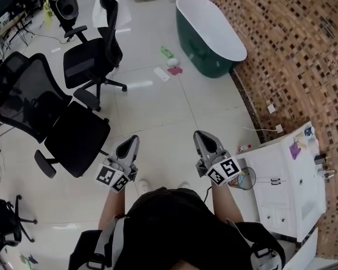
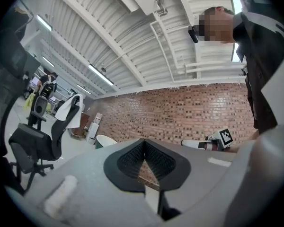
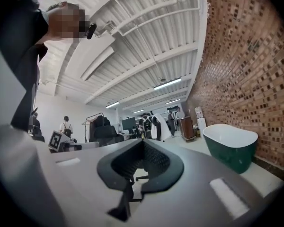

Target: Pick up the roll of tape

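Left gripper (image 1: 129, 144) and right gripper (image 1: 202, 139) both clamped shut, empty; tape unseen, I could clip chair (image 1: 76, 139) at 9 o'clock.

I see bright, even light from ceiling strip lights (image 2: 100, 74) — a soft glare on the pale floor (image 1: 139, 85) at eleven o'clock in the head view. Both gripper views bow into black corners; the near foreground blurs.

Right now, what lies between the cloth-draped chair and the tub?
In the head view, small things lie on the floor beside the tub: a green item, a white strip and a pink item. Toward the chair, bare tiles.
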The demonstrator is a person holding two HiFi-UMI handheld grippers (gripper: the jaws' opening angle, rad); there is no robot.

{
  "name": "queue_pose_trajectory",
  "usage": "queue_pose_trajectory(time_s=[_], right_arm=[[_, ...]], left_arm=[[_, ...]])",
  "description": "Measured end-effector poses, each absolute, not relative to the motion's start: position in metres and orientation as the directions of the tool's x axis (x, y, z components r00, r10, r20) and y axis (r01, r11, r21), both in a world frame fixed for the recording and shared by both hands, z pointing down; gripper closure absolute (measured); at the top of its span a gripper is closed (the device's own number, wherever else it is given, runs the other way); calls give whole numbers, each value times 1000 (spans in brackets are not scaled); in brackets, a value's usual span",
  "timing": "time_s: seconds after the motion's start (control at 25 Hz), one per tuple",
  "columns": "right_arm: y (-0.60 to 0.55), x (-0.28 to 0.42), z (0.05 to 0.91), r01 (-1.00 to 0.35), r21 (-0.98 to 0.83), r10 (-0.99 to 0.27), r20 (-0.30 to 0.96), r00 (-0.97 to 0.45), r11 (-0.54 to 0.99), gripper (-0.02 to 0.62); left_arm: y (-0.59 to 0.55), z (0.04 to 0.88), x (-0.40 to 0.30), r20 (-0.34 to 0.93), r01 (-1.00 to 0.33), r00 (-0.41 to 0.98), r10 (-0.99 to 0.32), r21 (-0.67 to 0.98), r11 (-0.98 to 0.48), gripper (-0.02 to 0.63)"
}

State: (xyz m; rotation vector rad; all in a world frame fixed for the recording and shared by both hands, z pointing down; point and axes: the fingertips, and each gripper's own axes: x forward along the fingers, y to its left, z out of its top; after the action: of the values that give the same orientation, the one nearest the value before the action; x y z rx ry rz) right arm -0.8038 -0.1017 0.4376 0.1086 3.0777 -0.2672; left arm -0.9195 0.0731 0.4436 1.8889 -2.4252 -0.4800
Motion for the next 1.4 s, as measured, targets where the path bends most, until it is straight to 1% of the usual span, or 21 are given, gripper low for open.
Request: queue_pose_trajectory(time_s=[0.12, 0.28, 0.52, 0.68, 0.84, 1.04, 1.24, 1.4], right_arm=[[-120, -774, 437, 40, -180, 25, -83, -996, 983, 589], [-140, -743, 434, 36, -180, 17, -107, -994, 983, 589], [-178, -691, 434, -21, -196, -46, -125, -991, 980, 589], [-202, -649, 433, -108, -212, -140, -144, -980, 971, 589], [-226, -599, 437, -183, -199, -212, -134, -968, 963, 589], [-258, -533, 440, -300, -217, -333, -133, -934, 929, 589], [-269, -494, 446, -355, -220, -385, -109, -917, 908, 589], [-270, -474, 449, -432, -222, -460, -94, -883, 874, 589]], left_arm=[[46, 435, -894, -176, -957, -202, -963, 245, 156, 604], [16, 424, -870, -185, -965, -188, -965, 220, 146, 604], [-36, 418, -813, -176, -978, -90, -980, 202, 54, 604], [-71, 420, -781, -163, -980, 4, -987, 196, -37, 604], [-111, 419, -745, -167, -975, 91, -982, 185, -122, 604], [-159, 420, -687, -166, -951, 218, -962, 185, -247, 604], [-185, 426, -648, -144, -922, 314, -938, 188, -338, 604], [-203, 432, -638, -126, -895, 375, -918, 210, -394, 604]])
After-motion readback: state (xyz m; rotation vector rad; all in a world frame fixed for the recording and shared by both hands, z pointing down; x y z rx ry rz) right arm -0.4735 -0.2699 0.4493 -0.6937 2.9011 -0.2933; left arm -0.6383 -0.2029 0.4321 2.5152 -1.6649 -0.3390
